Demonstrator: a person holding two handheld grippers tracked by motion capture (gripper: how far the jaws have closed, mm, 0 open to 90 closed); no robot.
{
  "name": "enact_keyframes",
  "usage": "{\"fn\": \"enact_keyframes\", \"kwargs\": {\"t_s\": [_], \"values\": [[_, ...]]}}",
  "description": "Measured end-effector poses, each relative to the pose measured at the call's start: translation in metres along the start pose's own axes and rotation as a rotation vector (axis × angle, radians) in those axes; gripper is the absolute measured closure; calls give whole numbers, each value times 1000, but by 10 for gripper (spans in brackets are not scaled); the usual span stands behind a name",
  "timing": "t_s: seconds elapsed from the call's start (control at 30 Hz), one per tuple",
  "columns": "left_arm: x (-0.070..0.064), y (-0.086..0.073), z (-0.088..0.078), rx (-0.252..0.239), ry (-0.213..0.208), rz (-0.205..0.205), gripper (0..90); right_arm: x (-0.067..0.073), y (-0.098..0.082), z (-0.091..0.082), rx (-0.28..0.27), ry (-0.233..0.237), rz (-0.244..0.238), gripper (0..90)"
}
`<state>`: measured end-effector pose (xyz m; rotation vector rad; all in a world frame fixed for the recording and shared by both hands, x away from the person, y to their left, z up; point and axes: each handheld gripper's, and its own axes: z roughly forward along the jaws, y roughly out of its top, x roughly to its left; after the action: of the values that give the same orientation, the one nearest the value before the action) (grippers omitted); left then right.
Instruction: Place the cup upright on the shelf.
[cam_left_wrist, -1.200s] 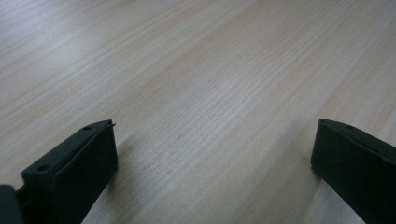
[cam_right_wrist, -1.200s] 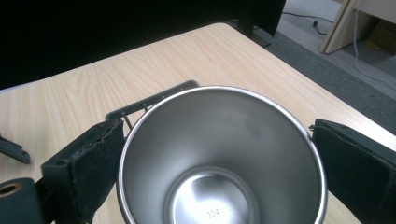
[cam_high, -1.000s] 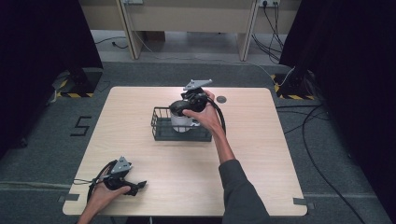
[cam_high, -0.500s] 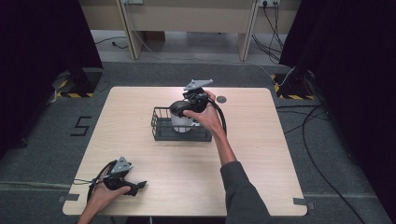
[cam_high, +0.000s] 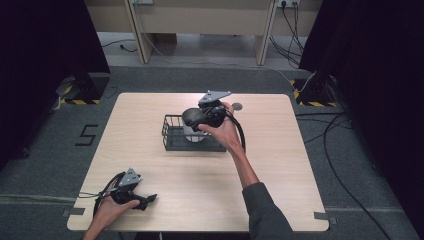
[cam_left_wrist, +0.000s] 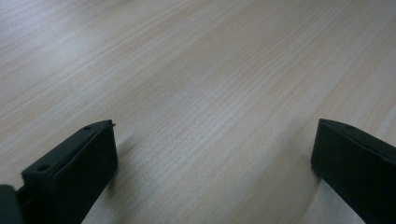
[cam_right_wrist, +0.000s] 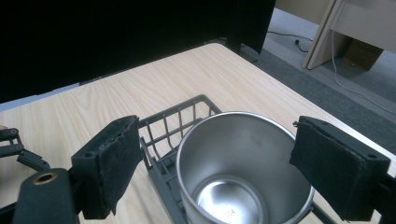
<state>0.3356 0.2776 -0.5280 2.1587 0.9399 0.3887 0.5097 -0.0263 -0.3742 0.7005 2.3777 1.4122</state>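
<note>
Steel is catching the light between the right tongs (cam_right_wrist: 215, 168), whose jaws are standing wide apart on either side of a metal cup (cam_right_wrist: 245, 165) without touching it. In the high view the right tongs (cam_high: 201, 116) are hanging over the cup (cam_high: 192, 134), which is sitting upright in the right end of a dark wire basket (cam_high: 175, 134) near the middle of the table (cam_high: 280, 165). Spread that wide and straddling the rim, the jaws are, I judge, either lining up for a grip on the cup's wall or letting it stand free in the basket; the basket's low walls are keeping the cup from sliding.

The left tongs (cam_high: 142, 200) are lying low at the near left corner of the table, and in the left gripper view the left tongs (cam_left_wrist: 212, 154) are gaping open over bare wood, gripping nothing, seemingly parked out of the way.

Faint marks are showing on the inside bottom of the cup, too small to read. On the floor left of the table a large figure 5 (cam_high: 86, 135) is marked on the carpet.
</note>
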Motion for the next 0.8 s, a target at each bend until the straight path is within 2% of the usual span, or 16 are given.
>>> {"fn": "enact_keyframes", "kwargs": {"t_s": [0.13,0.8], "values": [[-1,-1,-1,-1,0,-1,0,5,-2,-5,0,-12,2,158],[-1,-2,-2,-1,1,-2,0,32,-12,-21,-34,-5,27,167]]}}
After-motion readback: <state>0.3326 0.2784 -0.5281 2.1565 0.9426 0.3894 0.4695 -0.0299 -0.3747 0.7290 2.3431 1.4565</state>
